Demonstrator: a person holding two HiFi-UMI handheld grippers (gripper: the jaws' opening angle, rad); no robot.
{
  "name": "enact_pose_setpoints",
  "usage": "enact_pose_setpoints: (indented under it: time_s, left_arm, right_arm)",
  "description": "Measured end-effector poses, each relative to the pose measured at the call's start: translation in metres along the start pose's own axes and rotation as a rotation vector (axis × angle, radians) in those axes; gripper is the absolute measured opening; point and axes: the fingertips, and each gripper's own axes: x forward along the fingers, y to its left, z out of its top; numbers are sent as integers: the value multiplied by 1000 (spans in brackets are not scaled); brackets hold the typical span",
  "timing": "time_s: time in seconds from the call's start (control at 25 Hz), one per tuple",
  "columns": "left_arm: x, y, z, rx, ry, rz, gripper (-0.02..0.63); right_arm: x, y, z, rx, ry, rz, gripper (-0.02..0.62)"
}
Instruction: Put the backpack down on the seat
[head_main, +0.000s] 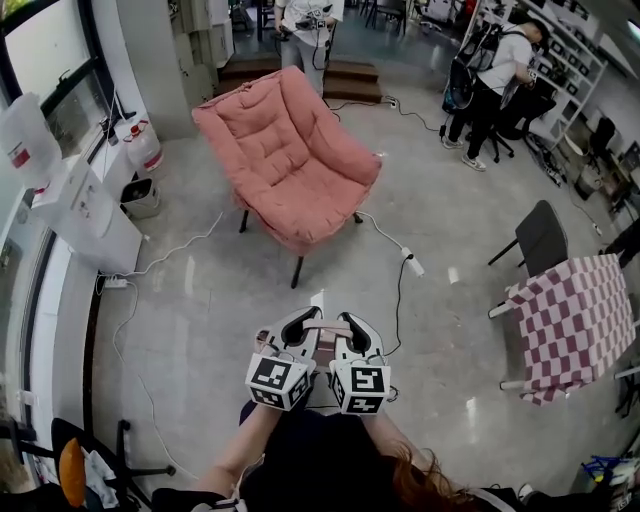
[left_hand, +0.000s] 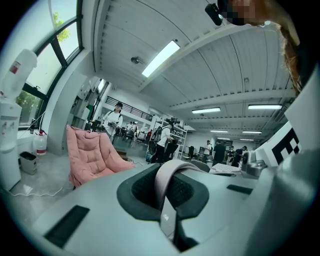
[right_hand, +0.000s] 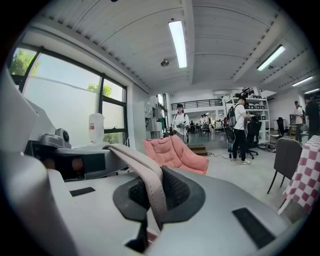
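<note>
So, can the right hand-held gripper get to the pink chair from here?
Probably not yet: the right hand-held gripper is well short of the pink chair, though nothing stands between them.

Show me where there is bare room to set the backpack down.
The pink seat is bare from side to side. Open floor lies between the cable and the checkered cloth. It is crowded along the left wall, with the dispenser, a jug and cords.
</note>
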Motion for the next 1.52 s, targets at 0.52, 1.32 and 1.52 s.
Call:
enact_pose_setpoints:
  time_s: [0.52,1.32,1.52]
  left_arm:
    - [82,76,41,17,4,-35,18]
    - [160,135,55,21,27,-100,18]
    - [162,132,54,10,35,-102,18]
  right_arm:
    - [107,-16,43,15,3,-21,32]
    - [200,-43,64,25,-12,-73,32]
    - [200,-47,66,42,-15,-74,32]
